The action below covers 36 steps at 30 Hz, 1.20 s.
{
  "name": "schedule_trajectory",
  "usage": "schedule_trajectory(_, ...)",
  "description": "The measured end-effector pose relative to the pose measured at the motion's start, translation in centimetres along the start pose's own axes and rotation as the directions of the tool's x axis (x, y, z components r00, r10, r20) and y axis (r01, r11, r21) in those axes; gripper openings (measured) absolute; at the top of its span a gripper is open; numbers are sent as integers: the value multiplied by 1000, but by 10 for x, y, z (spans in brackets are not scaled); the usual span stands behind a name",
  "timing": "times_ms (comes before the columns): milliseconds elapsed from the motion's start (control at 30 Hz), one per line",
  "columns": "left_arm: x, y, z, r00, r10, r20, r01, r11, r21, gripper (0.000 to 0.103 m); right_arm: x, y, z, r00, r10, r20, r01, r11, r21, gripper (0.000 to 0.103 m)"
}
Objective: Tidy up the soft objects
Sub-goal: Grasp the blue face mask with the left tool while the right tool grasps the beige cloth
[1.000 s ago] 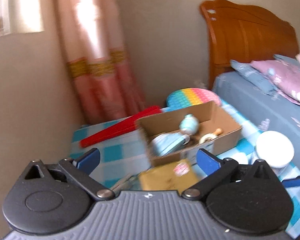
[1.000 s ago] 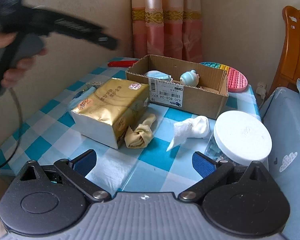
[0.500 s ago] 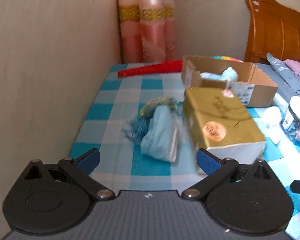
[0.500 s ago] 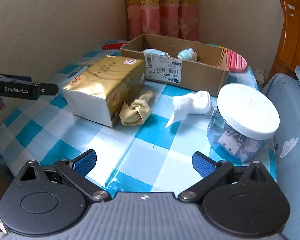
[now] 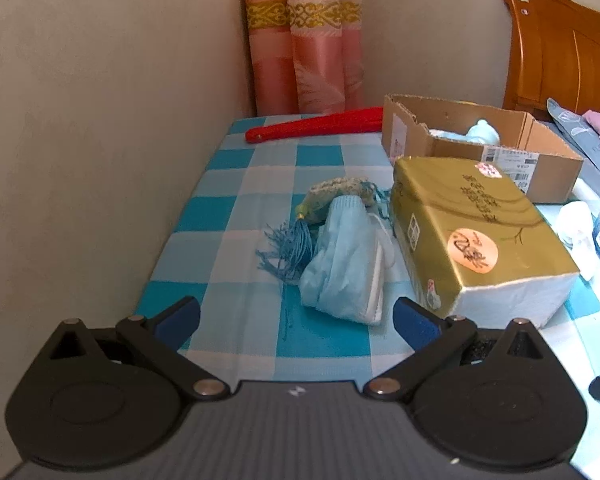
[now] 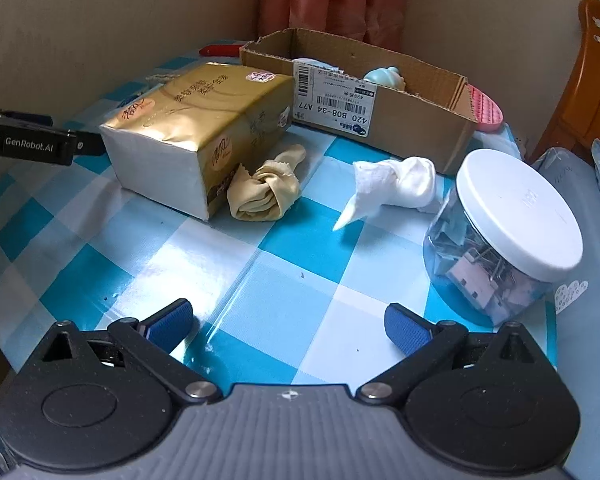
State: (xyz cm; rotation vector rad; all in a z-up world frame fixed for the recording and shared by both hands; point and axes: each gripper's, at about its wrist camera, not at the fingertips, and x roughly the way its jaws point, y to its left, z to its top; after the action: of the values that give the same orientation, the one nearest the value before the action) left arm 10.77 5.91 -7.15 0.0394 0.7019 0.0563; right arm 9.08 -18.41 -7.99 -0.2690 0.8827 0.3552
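A crumpled light blue face mask (image 5: 344,256) lies on the checked tablecloth, just ahead of my open left gripper (image 5: 296,318). A green pouch with a blue tassel (image 5: 332,196) touches the mask's far end. In the right wrist view a knotted tan cloth (image 6: 266,188) rests against the gold tissue pack (image 6: 196,128), and a white cloth (image 6: 396,182) lies to its right. My right gripper (image 6: 288,326) is open above bare tablecloth, short of both cloths. The cardboard box (image 6: 400,116) at the back holds a pale blue soft toy (image 6: 384,76) and a light blue item.
A clear jar with a white lid (image 6: 512,224) stands at the right. A red folded fan (image 5: 316,130) lies by the curtain. Behind the box is a rainbow silicone mat (image 6: 486,110). A wall runs along the left edge; a bed (image 5: 580,132) is on the right.
The left gripper swung down from facing the box and bed and now faces the mask and pouch up close. The right gripper moved lower and nearer the table and cloths.
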Motion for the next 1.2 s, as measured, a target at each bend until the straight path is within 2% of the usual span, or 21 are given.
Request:
schedule_trajectory(67, 0, -3, 1, 1000, 8, 19, -8, 1000, 12, 96, 3, 0, 1, 1000, 8, 1, -8, 1000, -6, 103)
schedule_trajectory(133, 2, -6, 2, 999, 20, 27, -21, 999, 35, 80, 5, 0, 2, 1000, 16, 2, -16, 1000, -7, 103)
schedule_trajectory(200, 4, -8, 4, 1000, 2, 23, -3, 999, 39, 70, 6, 1, 4, 1000, 21, 5, -21, 1000, -11, 103)
schedule_trajectory(267, 7, -8, 4, 1000, -20, 15, 19, 999, 25, 68, 8, 1, 5, 1000, 26, 6, -25, 1000, -11, 103)
schedule_trajectory(433, 14, -12, 6, 999, -42, 10, 42, 999, 16, 53, 10, 1, 6, 999, 35, 8, -35, 999, -8, 103)
schedule_trajectory(767, 24, -16, 9, 998, -63, 6, 63, 997, 41, 50, 2, 3, 13, 996, 63, 61, -60, 997, -57, 103)
schedule_trajectory(833, 25, -16, 9, 998, -69, 2, 69, 997, 47, 40, 1, 4, 14, 996, 68, 66, -63, 996, -69, 103)
schedule_trajectory(933, 25, -15, 9, 997, -82, -6, 82, 996, 40, 31, 1, 4, 16, 995, 66, 72, -61, 995, -79, 103)
schedule_trajectory(1033, 20, -12, 8, 997, -83, -2, 83, 996, 33, 28, 0, 4, 16, 995, 68, 79, -61, 994, -88, 102)
schedule_trajectory(1200, 5, -5, 2, 997, -76, -13, 76, 997, 24, 28, 1, 3, 21, 994, 71, 82, -60, 990, -131, 93)
